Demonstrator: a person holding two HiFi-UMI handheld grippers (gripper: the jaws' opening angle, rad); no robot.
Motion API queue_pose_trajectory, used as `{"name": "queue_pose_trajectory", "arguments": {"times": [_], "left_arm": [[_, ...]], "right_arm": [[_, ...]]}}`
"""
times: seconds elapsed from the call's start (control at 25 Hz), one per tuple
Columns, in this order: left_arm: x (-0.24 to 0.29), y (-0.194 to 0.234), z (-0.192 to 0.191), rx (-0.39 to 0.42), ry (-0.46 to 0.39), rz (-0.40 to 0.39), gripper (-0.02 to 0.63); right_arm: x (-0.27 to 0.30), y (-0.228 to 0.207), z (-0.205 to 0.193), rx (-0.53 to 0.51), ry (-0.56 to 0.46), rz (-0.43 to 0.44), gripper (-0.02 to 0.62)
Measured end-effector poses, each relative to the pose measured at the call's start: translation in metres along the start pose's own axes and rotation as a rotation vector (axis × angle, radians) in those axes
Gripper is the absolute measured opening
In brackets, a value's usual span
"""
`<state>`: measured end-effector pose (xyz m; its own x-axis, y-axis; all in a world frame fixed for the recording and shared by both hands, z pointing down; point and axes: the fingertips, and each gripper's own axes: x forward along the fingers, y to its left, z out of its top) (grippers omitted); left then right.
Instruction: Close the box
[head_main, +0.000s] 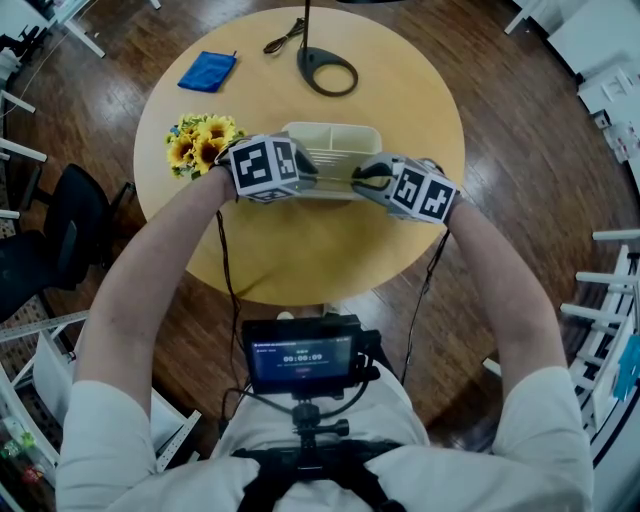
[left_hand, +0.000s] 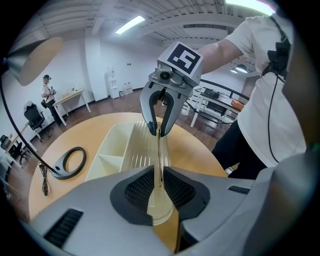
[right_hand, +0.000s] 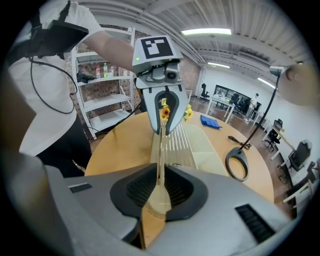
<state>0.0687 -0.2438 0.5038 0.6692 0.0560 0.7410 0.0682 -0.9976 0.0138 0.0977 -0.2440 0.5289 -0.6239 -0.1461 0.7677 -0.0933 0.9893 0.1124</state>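
A cream plastic box (head_main: 333, 133) with inner compartments stands in the middle of the round table. Its clear ribbed lid (head_main: 335, 172) lies over the box's near side. My left gripper (head_main: 310, 178) and my right gripper (head_main: 362, 179) face each other along the lid's near edge. In the left gripper view the thin lid edge (left_hand: 159, 150) runs between my left gripper's (left_hand: 159, 186) pads with a small gap on each side. The right gripper view shows the same: the lid (right_hand: 177, 145) edge stands between the right gripper's (right_hand: 161, 187) parted pads. Neither gripper presses on it.
A black ring-shaped lamp base (head_main: 328, 70) with a cable sits behind the box. A blue cloth (head_main: 207, 71) lies at the far left, and sunflowers (head_main: 200, 140) stand left of the box. The wooden table (head_main: 300, 250) ends close in front of me. A black chair (head_main: 70, 230) stands at the left.
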Motion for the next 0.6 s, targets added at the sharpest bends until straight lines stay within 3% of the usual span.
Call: {"name": "queue_pose_trajectory", "arguments": {"times": [0.08,0.28,0.6], "left_arm": [[-0.001,-0.001,0.000,-0.001,-0.001,0.000,0.057],[-0.007,-0.004,0.002,0.002,-0.006,0.015,0.057],[-0.030,-0.011,0.008,0.005,-0.037,0.091,0.057]], "right_arm": [[-0.001,0.002,0.001,0.002,0.000,0.003,0.086],[-0.008,0.002,0.006,0.010,-0.013,-0.019,0.087],[-0.034,0.001,0.015,0.023,-0.040,-0.143,0.087]]}}
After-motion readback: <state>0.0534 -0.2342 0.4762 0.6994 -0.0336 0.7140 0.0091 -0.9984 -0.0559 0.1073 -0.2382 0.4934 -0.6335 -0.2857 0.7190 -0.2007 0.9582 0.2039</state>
